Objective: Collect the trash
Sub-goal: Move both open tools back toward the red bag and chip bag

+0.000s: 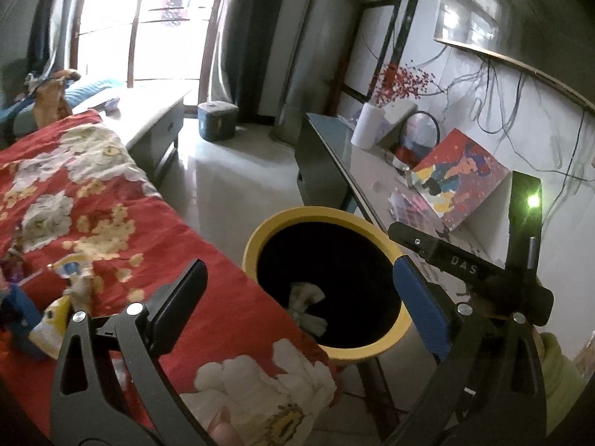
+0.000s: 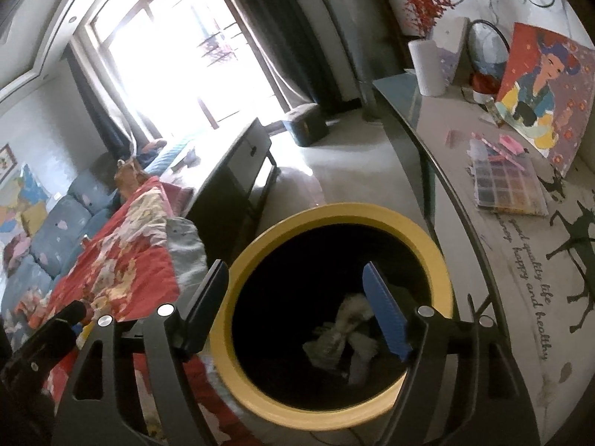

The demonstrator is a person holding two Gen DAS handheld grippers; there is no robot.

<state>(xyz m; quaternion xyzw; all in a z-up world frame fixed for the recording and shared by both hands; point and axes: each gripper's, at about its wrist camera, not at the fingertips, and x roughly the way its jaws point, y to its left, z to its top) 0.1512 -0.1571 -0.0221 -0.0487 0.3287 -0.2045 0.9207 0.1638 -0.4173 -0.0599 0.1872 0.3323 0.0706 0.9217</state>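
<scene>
Both the left gripper [image 1: 297, 308] and right gripper [image 2: 297, 312] hang open and empty over the yellow bin [image 2: 427, 245], crumpled paper trash [image 2: 346, 338] lying below the jaws, so more trash probably comes next.

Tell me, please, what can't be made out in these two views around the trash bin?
- Bin bottom: dark in both views; only crumpled paper shows.
- Clutter on the bedspread: left view, blurred, behind the left gripper.
- Window: overexposed.
</scene>
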